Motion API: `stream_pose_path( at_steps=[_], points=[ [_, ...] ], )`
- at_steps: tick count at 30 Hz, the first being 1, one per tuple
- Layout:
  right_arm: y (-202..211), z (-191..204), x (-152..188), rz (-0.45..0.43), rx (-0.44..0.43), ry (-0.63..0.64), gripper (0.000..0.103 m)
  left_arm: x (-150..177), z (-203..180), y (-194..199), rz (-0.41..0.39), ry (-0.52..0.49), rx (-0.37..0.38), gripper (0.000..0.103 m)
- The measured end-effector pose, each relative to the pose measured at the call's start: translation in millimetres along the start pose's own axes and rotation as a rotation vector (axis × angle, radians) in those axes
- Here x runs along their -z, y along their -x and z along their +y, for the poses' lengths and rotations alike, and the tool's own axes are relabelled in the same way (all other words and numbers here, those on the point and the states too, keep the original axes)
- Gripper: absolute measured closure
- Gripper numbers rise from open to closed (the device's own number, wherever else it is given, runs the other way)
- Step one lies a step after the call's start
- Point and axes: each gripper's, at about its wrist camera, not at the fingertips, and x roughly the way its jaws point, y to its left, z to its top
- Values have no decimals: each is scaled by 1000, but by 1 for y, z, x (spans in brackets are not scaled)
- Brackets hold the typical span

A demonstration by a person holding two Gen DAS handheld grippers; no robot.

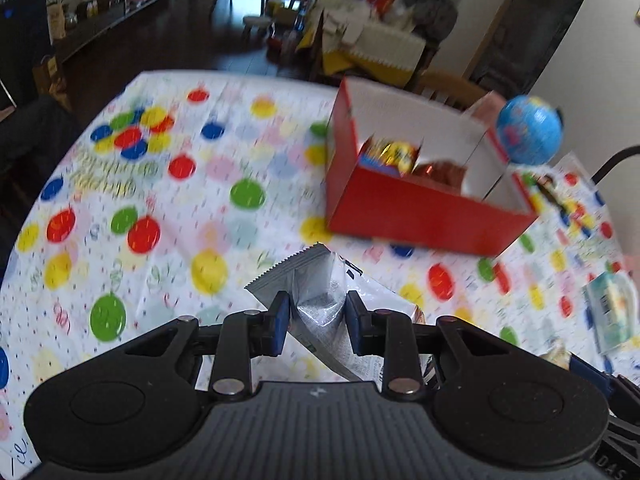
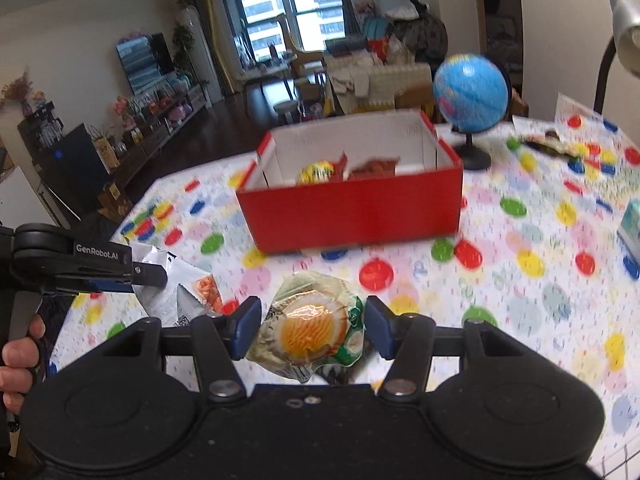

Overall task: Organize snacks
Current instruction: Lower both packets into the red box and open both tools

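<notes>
The bench [image 2: 520,320] wears a white cloth dotted with coloured balloons. On it sits an open red box [image 2: 352,208] (wrapped snacks inside), with a blue globe [image 2: 472,88] on a black stand just behind its right corner. A pale carton [image 2: 632,228], blurred, seems to rest at the right edge.

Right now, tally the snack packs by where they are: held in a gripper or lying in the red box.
Held in a gripper: 2, the silver packet and the egg pack.
Visible in the red box: 2, a yellow pack and a reddish-brown pack.
Total: 4
</notes>
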Motion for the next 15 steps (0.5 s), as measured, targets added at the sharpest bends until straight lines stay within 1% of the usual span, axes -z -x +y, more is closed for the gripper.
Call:
stream_pose_path(
  at_steps=[1, 2, 3, 7, 15],
  points=[
    [2, 0, -5, -11, 1, 4, 47, -4, -2, 4, -14, -3, 5, 74],
    [3, 0, -9, -22, 4, 8, 52, -6, -5, 8, -26, -7, 9, 74],
    [4, -1, -14, -28, 4, 15, 53, -11, -8, 11, -37, -11, 13, 74],
    [4, -7, -34, -50, 6, 20, 53, -27, -20, 15, -68, -21, 28, 74],
    [-13, -27, -76, -95, 8, 39, 54, -63, -54, 7, -118, -71, 19, 74]
  ],
)
